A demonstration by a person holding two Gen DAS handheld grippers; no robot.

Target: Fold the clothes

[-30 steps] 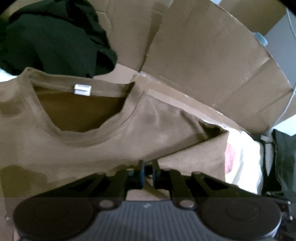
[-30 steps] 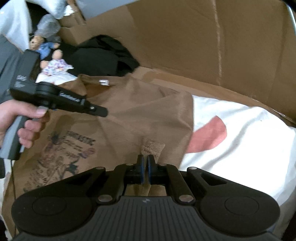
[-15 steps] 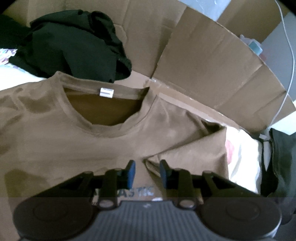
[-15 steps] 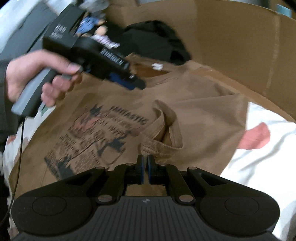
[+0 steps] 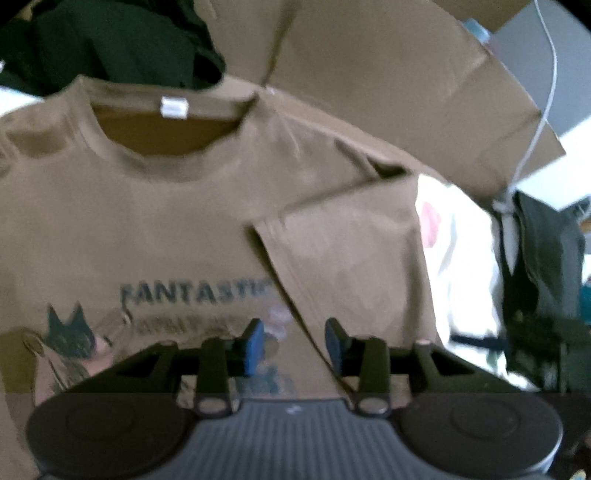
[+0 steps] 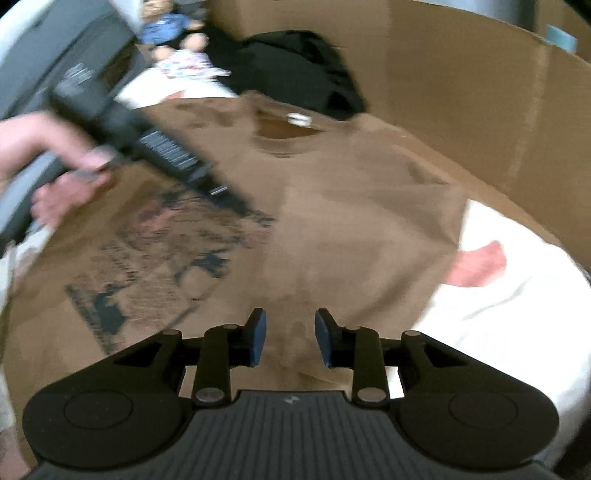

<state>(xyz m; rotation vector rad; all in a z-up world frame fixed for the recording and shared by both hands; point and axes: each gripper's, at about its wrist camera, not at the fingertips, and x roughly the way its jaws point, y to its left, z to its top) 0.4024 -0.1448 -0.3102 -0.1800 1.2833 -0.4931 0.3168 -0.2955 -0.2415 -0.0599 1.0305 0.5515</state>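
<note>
Below my left gripper [image 5: 294, 341], through its wrist camera, the brown T-shirt [image 5: 155, 229] lies spread flat, print side up, with the word FANTASTIC legible across the chest. Its jaws stand apart with nothing between them. The shirt's sleeve [image 5: 351, 251] is folded inward over the body, its hem edge running diagonally down toward the fingers. A white label [image 5: 173, 107] sits inside the collar. Beyond the collar I see a dark garment [image 5: 110, 40] heaped against the cardboard wall [image 5: 388, 74]. A white cloth [image 5: 461, 258] with a pink patch peeks out beside the folded sleeve.

On the right wrist camera, my right gripper [image 6: 290, 339] is likewise released, its blue pads parted above the brown fabric, gripping nothing. The T-shirt fills the middle of this view, blurred. At left, a hand [image 6: 59, 177] grasps the left gripper's handle over the print. The white cloth lies to the right, partly under the shirt. A doll [image 6: 173, 33] lies at the top left.
</note>
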